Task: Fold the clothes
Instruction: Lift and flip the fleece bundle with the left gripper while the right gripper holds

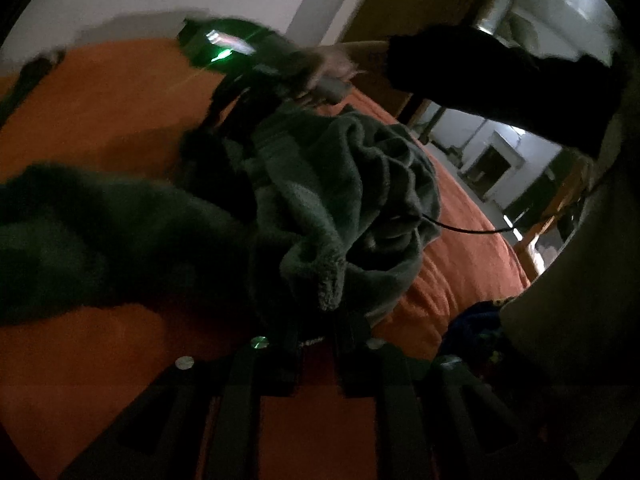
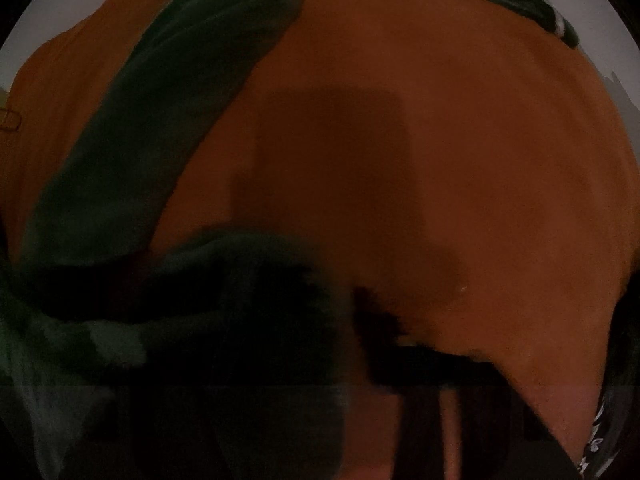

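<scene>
Dark green fleece garment (image 1: 340, 184), plush and bunched in deep folds, lies mid orange bedspread (image 1: 100, 92). Left gripper (image 1: 320, 320) clenched on its fuzzy hem. Right gripper (image 1: 248, 120) buried in folds, grip unclear. Far bed edge bare, roomy.

Left wrist view low, along bedspread (image 1: 100, 92); right wrist view close above it; both share garment (image 1: 340, 184).

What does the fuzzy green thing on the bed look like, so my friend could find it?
Find the big orange bed cover that fills the room. Bunched in a heap in its middle lies a dark green fleece garment, soft and wrinkled, one corner pinched in the left tongs. Nothing else there is fluffy green.
</scene>
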The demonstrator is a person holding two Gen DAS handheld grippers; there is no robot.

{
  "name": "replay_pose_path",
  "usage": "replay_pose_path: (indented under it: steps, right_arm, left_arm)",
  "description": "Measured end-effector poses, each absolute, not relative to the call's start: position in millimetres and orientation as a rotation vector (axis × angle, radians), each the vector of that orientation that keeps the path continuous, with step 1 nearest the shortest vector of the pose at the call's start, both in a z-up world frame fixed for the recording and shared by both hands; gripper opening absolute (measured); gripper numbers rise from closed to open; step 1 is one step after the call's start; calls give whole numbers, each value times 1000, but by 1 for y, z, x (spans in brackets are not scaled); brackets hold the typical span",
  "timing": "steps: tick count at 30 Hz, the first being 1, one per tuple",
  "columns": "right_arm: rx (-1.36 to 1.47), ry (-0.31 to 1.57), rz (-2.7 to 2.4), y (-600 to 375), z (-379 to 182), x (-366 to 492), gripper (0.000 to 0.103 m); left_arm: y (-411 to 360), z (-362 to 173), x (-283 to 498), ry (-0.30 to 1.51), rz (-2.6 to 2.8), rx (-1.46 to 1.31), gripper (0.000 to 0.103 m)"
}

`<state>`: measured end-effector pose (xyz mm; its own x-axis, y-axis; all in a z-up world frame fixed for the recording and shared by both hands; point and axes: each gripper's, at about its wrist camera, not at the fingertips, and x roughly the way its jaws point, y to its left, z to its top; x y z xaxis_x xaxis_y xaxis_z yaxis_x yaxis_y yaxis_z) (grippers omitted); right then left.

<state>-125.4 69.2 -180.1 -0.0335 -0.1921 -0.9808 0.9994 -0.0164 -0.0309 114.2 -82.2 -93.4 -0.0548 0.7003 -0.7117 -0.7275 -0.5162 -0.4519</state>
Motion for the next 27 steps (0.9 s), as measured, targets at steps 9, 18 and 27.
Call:
replay_pose_path:
  steps: [9,18,27]
  right_arm:
    - [960,1037,-1479,81,-141,-121,11]
    - [900,1018,-1585,81,-113,-104,10]
    - [820,908,-1784,156,-68,-99,9]
  left_arm:
    - [-97,-88,73,-148,1738,-1370,67]
    - [-105,-96,48,-380,1690,-1590,71]
    - [-107,-117,36,-663,1603,-1821,71]
